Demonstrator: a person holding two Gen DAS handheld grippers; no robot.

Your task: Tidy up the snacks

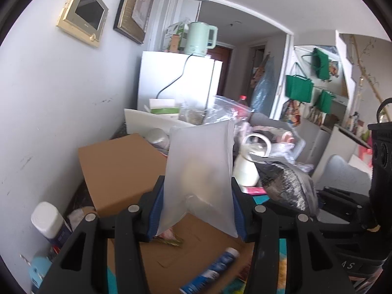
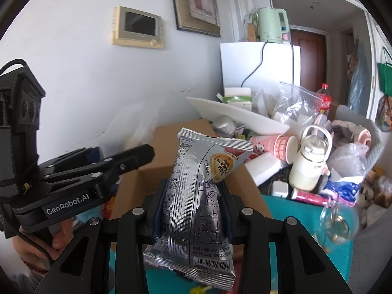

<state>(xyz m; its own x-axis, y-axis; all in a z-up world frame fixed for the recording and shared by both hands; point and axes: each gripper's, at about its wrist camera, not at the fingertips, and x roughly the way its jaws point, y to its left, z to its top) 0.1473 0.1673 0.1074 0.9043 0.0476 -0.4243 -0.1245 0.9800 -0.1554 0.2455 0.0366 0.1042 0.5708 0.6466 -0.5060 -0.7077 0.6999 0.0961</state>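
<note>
A frosted translucent zip bag (image 1: 199, 181) stands upright between the blue pads of my left gripper (image 1: 196, 208), which is shut on its lower half; pale contents show faintly inside. My right gripper (image 2: 193, 208) is shut on a silver foil snack packet (image 2: 196, 196) with black print and an orange label. In the left wrist view the same silver packet (image 1: 289, 186) shows at the right, beside the right gripper's black body (image 1: 382, 171). The right wrist view shows the left gripper's body (image 2: 73, 183) at the left, held by a hand (image 2: 36, 245). Both bags hang above a brown cardboard box (image 1: 117, 171).
The teal table (image 2: 294, 215) is crowded: a white milk jug (image 2: 310, 164), pink paper cups (image 2: 281, 147), a clear zip bag (image 2: 294, 103), a glass (image 2: 338, 225), a blue-and-white tube (image 1: 210, 272), a white-capped bottle (image 1: 49, 220). A white fridge (image 1: 176, 80) with a green kettle (image 1: 201, 39) stands behind.
</note>
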